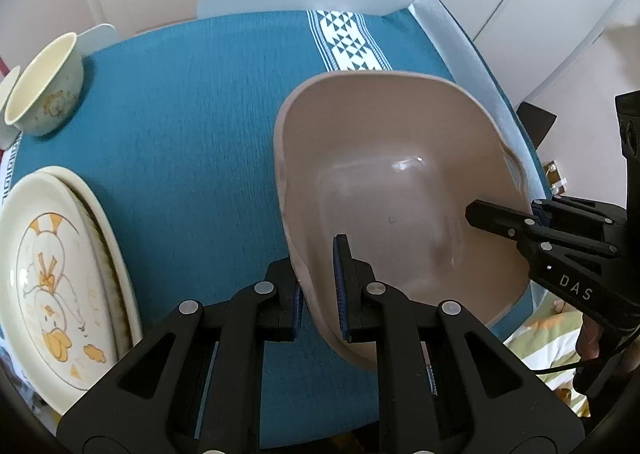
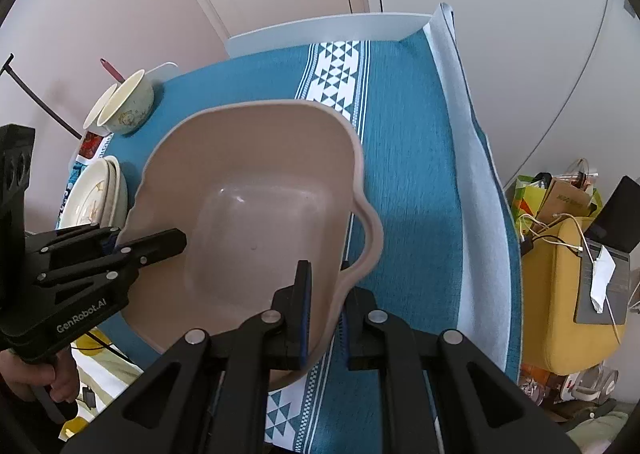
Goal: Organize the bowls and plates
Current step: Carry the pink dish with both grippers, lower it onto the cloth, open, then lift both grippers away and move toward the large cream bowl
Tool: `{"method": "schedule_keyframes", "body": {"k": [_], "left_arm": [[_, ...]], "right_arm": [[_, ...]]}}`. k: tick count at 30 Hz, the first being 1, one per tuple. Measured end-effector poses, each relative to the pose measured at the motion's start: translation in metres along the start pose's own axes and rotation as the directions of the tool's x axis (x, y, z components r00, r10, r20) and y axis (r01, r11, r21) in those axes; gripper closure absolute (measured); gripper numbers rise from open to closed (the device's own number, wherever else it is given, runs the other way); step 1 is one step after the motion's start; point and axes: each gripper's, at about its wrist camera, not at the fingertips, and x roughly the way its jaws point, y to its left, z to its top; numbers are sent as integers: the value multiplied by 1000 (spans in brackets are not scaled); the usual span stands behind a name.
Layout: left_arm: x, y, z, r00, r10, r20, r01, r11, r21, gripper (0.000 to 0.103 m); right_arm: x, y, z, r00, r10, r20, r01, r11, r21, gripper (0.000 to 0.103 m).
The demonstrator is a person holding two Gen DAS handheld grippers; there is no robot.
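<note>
Soft, even daylight fills both my wrist views; no hard shadows, only a faint one beside the cream bowl [image 1: 46, 88] on the teal tablecloth [image 1: 192, 126]; a small white glare sits on the floor of the beige basin [image 1: 404, 190], seen again as a fainter streak from my right wrist; fisheye bending curves the table edges and doors; black vignette rings every corner; my own fingers [image 1: 342, 286] loom large, slightly soft; colours look a little washed out.
</note>
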Motion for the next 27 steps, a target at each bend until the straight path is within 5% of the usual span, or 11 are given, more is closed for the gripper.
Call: {"method": "schedule_keyframes", "body": {"k": [11,14,16,17,24,27], "left_arm": [[15,-4,8,999,43,-24,-42,998,41,88],[18,-10,10,997,67,-26,-65,996,66,70],[17,-13,11,997,78,-9,-77,994,81,32],[15,-15,12,997,83,7,-83,993,87,27],[15,-16,15,996,86,7,-86,991,105,27],[11,-14,17,996,89,0,-89,991,96,27]], "right_arm": [[3,-8,-1,1000,28,14,-28,999,30,92],[3,-11,-1,999,42,16,-43,998,51,92],[3,-12,-1,999,51,15,-52,997,64,92],[3,-12,-1,999,49,14,-50,996,68,92],[6,-21,0,999,43,20,-45,993,111,61],[0,-24,2,999,41,32,-44,991,123,59]]}}
